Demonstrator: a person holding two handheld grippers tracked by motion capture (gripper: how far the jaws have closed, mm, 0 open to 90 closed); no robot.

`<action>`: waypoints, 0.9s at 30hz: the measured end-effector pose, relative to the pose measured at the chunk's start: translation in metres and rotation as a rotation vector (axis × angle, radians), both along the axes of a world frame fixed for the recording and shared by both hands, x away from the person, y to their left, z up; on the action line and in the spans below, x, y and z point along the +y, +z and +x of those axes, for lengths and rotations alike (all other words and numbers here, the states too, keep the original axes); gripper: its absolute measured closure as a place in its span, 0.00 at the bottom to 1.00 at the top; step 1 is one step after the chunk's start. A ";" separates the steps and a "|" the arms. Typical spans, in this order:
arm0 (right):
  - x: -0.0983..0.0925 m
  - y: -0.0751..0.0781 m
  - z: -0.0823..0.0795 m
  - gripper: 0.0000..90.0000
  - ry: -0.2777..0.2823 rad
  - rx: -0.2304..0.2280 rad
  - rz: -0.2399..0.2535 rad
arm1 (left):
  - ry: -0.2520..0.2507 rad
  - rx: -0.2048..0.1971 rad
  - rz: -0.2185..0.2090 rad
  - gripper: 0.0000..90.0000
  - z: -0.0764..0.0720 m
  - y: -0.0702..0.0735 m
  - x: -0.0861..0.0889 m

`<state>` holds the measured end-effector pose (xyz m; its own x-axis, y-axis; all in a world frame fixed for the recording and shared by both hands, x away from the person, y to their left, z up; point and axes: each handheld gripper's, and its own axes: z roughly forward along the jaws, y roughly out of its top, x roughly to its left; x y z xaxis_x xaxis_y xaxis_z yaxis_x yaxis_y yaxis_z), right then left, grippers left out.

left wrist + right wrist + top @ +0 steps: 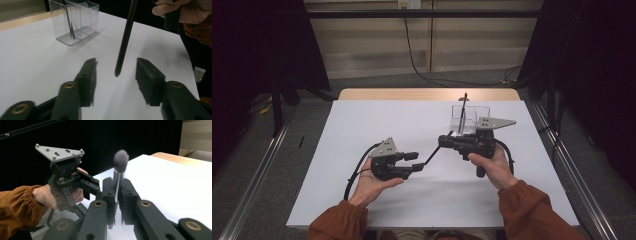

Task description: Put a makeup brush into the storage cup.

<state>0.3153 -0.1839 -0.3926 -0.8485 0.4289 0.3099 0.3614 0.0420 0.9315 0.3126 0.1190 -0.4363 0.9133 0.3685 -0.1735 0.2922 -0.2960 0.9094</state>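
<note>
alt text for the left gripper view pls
The open left gripper frames the tip of a black brush handle hanging just above the white table. Behind stands a clear plastic organizer holding a thin dark tool; a hand shows top right.

Rust-orange ribbed sleeves (526, 205) with gathered cuffs are worn on both forearms. Each black gripper, left (416, 163) and right (443, 141), is topped by a grey three-cornered plate (59, 152) studded with silver screws. Brass-coloured rivets (69, 85) are set in the jaw links, and a black cable (356, 172) is trailed.

high view overhead, facing fwd/down; both gripper views low, close along own fingers, sharing the white table (377, 125).
</note>
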 end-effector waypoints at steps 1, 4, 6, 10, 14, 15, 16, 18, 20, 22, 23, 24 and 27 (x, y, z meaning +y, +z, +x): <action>-0.001 0.000 0.000 0.93 -0.003 0.000 0.000 | 0.004 0.007 -0.001 0.48 -0.001 0.000 0.001; -0.004 0.001 0.000 0.93 -0.011 0.007 -0.001 | 0.027 0.001 0.011 0.40 -0.003 0.002 0.003; -0.005 0.001 0.000 0.93 -0.016 0.009 -0.007 | 0.050 -0.006 0.011 0.34 -0.004 0.004 0.006; -0.010 0.001 0.000 0.93 -0.028 0.011 -0.012 | 0.116 0.004 0.019 0.18 -0.004 0.006 0.011; -0.014 0.001 0.000 0.93 -0.036 0.007 -0.020 | 0.144 0.035 0.013 0.08 -0.005 0.006 0.017; -0.015 0.001 0.000 0.93 -0.040 0.010 -0.020 | 0.160 0.045 0.008 0.07 -0.005 0.007 0.019; -0.016 0.001 0.000 0.93 -0.044 0.009 -0.020 | 0.169 0.043 0.009 0.05 -0.005 0.007 0.020; -0.018 0.001 -0.001 0.93 -0.050 0.010 -0.025 | 0.191 0.024 0.017 0.03 -0.006 0.008 0.022; -0.019 0.002 -0.001 0.93 -0.054 0.009 -0.027 | 0.221 0.014 0.047 0.03 -0.007 0.010 0.024; -0.021 0.002 -0.001 0.93 -0.060 0.011 -0.027 | 0.248 0.003 0.059 0.03 -0.009 0.010 0.026; -0.022 0.002 -0.001 0.93 -0.062 0.009 -0.029 | 0.254 0.006 0.054 0.03 -0.010 0.010 0.027; -0.023 0.003 -0.002 0.93 -0.065 0.009 -0.031 | 0.255 0.007 0.049 0.03 -0.011 0.011 0.028; -0.027 0.003 -0.002 0.93 -0.075 0.008 -0.035 | 0.265 -0.008 0.028 0.04 -0.014 0.015 0.033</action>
